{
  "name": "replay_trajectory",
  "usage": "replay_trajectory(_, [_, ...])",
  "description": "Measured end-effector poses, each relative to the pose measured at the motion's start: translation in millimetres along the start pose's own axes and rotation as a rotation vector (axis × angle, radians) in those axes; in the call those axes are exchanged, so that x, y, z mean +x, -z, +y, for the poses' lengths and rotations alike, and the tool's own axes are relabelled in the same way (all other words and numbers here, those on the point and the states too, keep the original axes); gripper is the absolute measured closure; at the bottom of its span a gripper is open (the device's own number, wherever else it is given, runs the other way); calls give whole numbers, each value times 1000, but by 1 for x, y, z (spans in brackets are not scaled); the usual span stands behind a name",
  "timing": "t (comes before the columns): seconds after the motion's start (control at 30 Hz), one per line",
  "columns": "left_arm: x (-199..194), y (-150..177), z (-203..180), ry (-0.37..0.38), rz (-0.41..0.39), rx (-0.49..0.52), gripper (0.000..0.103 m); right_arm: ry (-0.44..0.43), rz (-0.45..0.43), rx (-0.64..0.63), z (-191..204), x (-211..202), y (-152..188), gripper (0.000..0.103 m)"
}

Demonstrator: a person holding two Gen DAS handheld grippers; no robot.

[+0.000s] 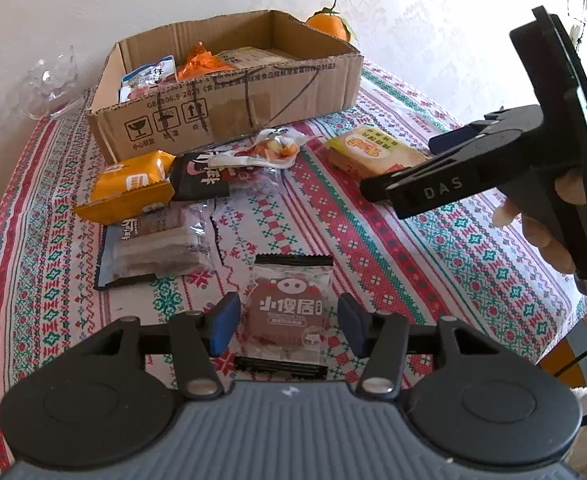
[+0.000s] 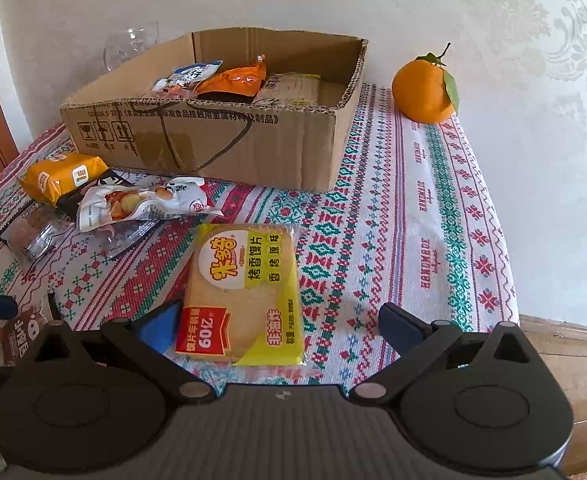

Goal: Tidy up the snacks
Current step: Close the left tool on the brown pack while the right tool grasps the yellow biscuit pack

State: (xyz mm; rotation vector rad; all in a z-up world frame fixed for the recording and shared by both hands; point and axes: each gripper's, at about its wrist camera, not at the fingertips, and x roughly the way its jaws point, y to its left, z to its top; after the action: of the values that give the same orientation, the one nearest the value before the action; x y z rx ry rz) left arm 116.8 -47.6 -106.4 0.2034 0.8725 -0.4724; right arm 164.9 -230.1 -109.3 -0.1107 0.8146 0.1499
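A brown snack packet with a pig face [image 1: 287,312] lies flat on the patterned tablecloth. My left gripper [image 1: 289,320] is open, with one blue pad on each side of the packet and neither touching it. In the right wrist view a yellow packet of toasted bread slices [image 2: 245,292] lies between the wide-open jaws of my right gripper [image 2: 279,312]. Its left pad is close to the packet's edge and its right pad is well clear. A hand holds the right gripper [image 1: 401,166] above that yellow packet [image 1: 369,152].
An open cardboard box [image 1: 229,120] [image 2: 213,140] at the back holds several packets. In front of it lie an orange-yellow packet [image 1: 129,188], a black one [image 1: 201,176], a white one [image 1: 269,148] and a clear one [image 1: 157,244]. An orange [image 2: 425,92] and a glass bowl [image 1: 49,84] stand near the wall.
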Motion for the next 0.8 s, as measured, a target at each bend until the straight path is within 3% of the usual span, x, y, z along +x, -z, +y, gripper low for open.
replay_trajectory(0.07, [-2, 1, 0, -2, -4, -3, 58, -7, -4, -9, 2, 2, -1, 0])
replay_trajectory(0.43, [-16, -2, 5, 28, -12, -11, 59, -36, -19, -68, 10, 5, -6, 1])
replay_trajectory(0.73, [-23, -8, 9, 40, -30, -8, 59, -66, -24, -83, 14, -1, -9, 28])
replay_trajectory(0.8, [-24, -9, 10, 42, -34, -7, 59, -61, -25, -84, 15, -3, -9, 39])
